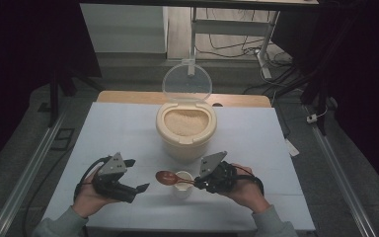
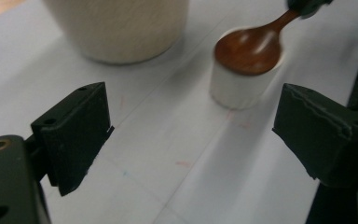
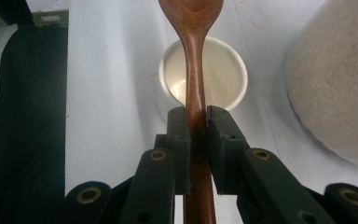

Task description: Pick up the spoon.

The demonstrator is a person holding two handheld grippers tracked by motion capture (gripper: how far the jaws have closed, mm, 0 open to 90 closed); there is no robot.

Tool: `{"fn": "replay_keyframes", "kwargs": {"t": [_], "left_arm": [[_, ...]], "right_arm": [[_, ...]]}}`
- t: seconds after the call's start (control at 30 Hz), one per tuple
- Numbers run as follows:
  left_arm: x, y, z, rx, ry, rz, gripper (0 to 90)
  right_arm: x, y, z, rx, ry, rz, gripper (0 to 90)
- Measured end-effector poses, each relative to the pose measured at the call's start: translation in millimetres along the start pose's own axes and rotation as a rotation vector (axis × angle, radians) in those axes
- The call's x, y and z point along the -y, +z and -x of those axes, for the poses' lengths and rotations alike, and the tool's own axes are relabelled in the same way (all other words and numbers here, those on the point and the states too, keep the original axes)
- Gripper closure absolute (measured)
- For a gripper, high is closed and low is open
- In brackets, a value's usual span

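Note:
My right gripper (image 1: 196, 183) (image 3: 196, 122) is shut on the handle of a brown wooden spoon (image 1: 167, 177) (image 3: 193, 56) (image 2: 251, 49). The spoon's bowl hangs over the left rim of a small white cup (image 1: 182, 183) (image 3: 216, 74) (image 2: 235, 88), which looks empty. Behind them stands a cream rice container (image 1: 185, 131) (image 2: 121, 28) (image 3: 340, 79) filled with rice, its clear lid (image 1: 187, 83) raised upright. My left gripper (image 1: 135, 177) (image 2: 191, 126) is open at the front left, its jaws wide apart and pointing toward the cup with nothing between them.
All of this stands on a white table (image 1: 118, 128). Metal rails (image 1: 34, 163) run along the floor on both sides. A desk frame and cables (image 1: 256, 44) lie beyond the far edge.

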State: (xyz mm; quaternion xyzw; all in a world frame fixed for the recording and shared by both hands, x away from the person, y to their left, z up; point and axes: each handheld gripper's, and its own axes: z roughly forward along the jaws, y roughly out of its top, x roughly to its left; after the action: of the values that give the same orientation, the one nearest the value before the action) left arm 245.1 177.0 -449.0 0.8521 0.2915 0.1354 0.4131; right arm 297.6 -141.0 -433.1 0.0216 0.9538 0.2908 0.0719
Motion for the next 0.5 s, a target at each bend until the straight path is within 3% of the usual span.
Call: {"fn": "replay_keyframes", "kwargs": {"t": [0.33, 0.5], "left_arm": [[-39.9, 15.3, 22.4, 0.089, 0.155, -0.044, 19.0], [-53.3, 28.7, 29.2, 0.132, 0.199, -0.087, 22.6]], "right_arm": [[-7.8, 1.1, -5.0, -0.007, -0.033, 0.018, 80.0], [-12.8, 2.9, -9.0, -0.010, -0.050, 0.012, 80.0]]}}
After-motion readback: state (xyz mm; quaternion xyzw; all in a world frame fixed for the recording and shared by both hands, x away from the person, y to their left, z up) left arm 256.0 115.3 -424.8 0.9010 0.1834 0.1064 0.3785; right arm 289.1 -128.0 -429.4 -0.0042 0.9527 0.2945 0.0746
